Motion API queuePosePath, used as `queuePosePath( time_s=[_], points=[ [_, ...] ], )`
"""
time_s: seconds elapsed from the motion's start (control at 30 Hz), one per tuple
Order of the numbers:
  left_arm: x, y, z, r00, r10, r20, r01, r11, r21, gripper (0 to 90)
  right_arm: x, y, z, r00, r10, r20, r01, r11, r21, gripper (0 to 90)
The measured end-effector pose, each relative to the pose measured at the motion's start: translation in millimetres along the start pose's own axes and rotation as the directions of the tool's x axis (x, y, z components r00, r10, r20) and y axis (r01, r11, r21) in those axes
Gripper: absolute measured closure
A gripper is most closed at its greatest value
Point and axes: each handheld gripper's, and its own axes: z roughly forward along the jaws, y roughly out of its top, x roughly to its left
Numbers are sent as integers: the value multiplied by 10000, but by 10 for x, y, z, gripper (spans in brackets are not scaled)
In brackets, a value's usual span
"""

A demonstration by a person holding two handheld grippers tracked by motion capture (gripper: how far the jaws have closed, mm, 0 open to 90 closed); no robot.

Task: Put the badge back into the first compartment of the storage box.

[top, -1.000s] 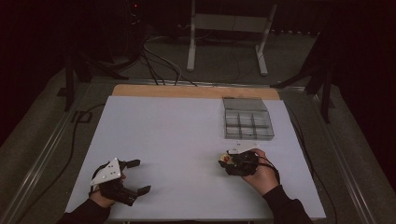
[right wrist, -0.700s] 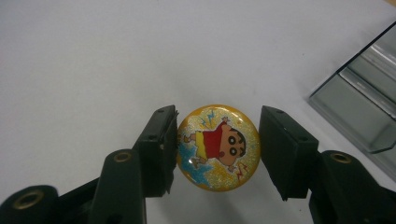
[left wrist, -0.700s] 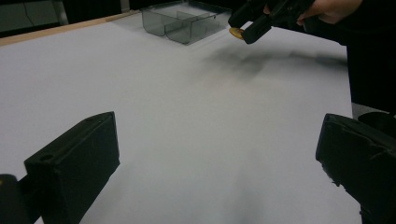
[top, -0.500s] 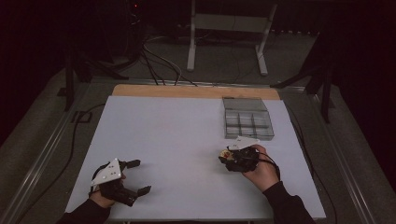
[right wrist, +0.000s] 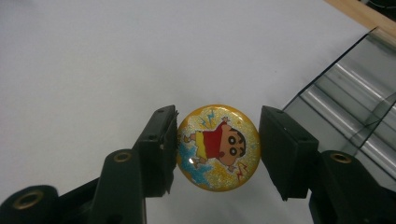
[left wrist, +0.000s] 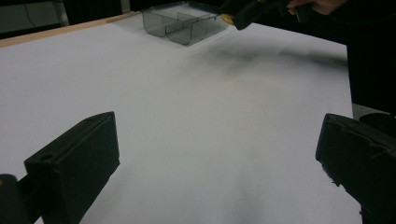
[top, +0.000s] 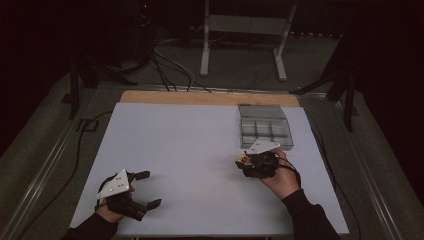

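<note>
Pinching the round cartoon badge (right wrist: 218,147), my right gripper (top: 248,163) has edged toward the compartment box (top: 264,126); left gripper (top: 145,189) rests spread wide.

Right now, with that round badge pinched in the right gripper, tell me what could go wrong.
1. The right gripper grips the badge only by its curved rim, so it may slip or pop out onto the table.
2. The clear box sits close beside that gripper; a hasty swing might knock its wall.
3. The left gripper rests open far off, too distant to catch a drop.
</note>
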Motion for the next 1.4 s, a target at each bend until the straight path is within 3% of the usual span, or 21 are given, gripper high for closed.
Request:
queuePosePath(
  time_s=[0.67, 1.4],
  points=[
    [-3, 2, -1, 10000, 28, 5, -28, 10000, -10, 3, -261, 167, -40, 9982, 430, 426, -422, 9989, -186, 477],
    [-6, 1, 0, 10000, 56, 17, -56, 10000, 20, 3, -491, 278, 33, 9939, 714, 845, -710, 9974, -77, 477]
  ],
)
